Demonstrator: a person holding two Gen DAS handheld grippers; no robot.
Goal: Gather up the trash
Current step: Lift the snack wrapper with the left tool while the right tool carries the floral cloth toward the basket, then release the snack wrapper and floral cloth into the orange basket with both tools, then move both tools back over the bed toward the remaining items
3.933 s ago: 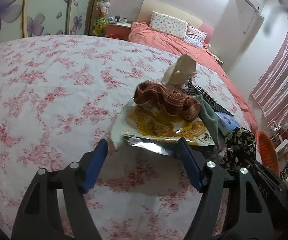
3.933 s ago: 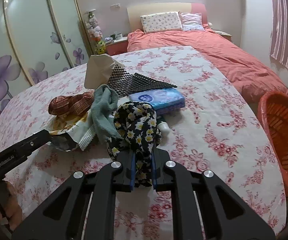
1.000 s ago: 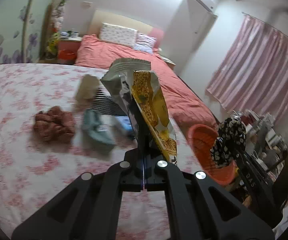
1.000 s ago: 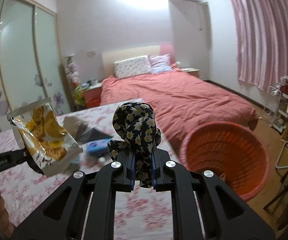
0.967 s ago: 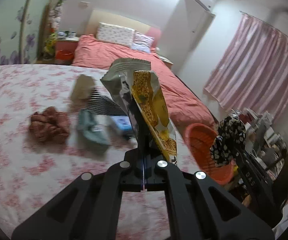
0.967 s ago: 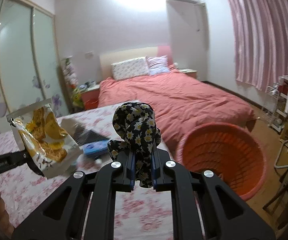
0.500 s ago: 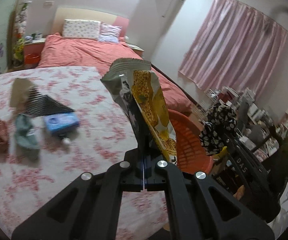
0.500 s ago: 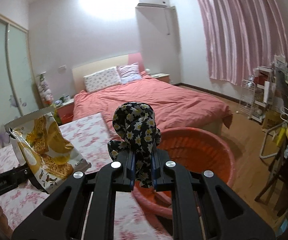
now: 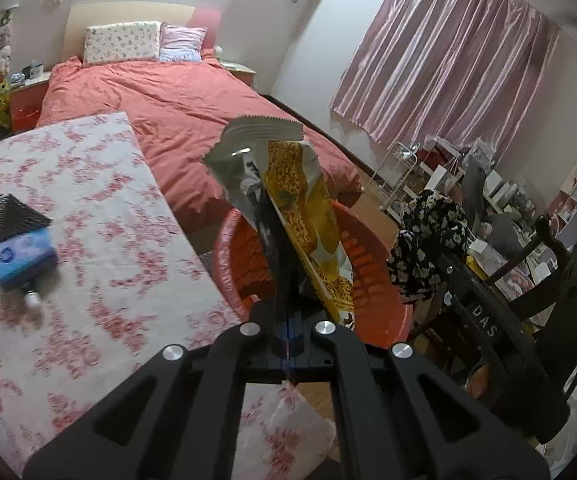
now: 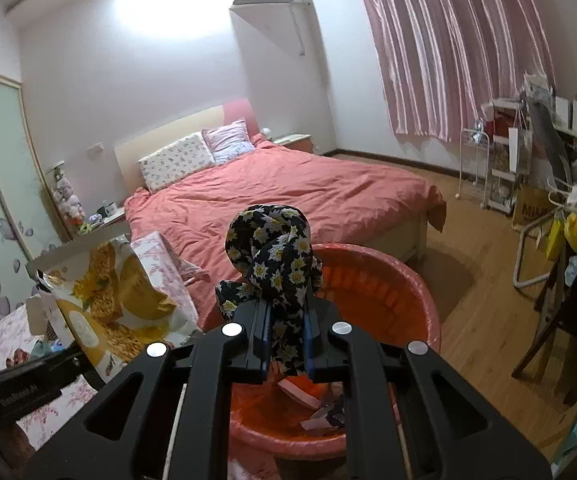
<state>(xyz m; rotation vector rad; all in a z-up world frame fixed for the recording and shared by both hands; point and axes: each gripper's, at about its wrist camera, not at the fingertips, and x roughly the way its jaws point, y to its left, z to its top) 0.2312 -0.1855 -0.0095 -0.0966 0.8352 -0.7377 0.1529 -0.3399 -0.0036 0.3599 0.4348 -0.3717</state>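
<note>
1. Tabletop [image 9: 100,240] carried a white cloth printed with pink flowers; its corner hung beside the orange basket [image 9: 372,276].
2. On the cloth lay a blue tissue pack [image 9: 24,258], a black mesh piece [image 9: 2,216] just behind it, and a small white object [image 9: 32,299] just in front.
3. Basket stood on the wooden floor [image 10: 484,320], scraps lying inside it.
4. Bed [image 10: 288,196] with coral cover held two pillows [image 10: 176,160].

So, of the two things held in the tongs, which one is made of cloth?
The black bundle with daisy flowers, gripped by the right tongs above the orange basket. The left tongs hold a shiny yellow snack bag with a crimped edge.
</note>
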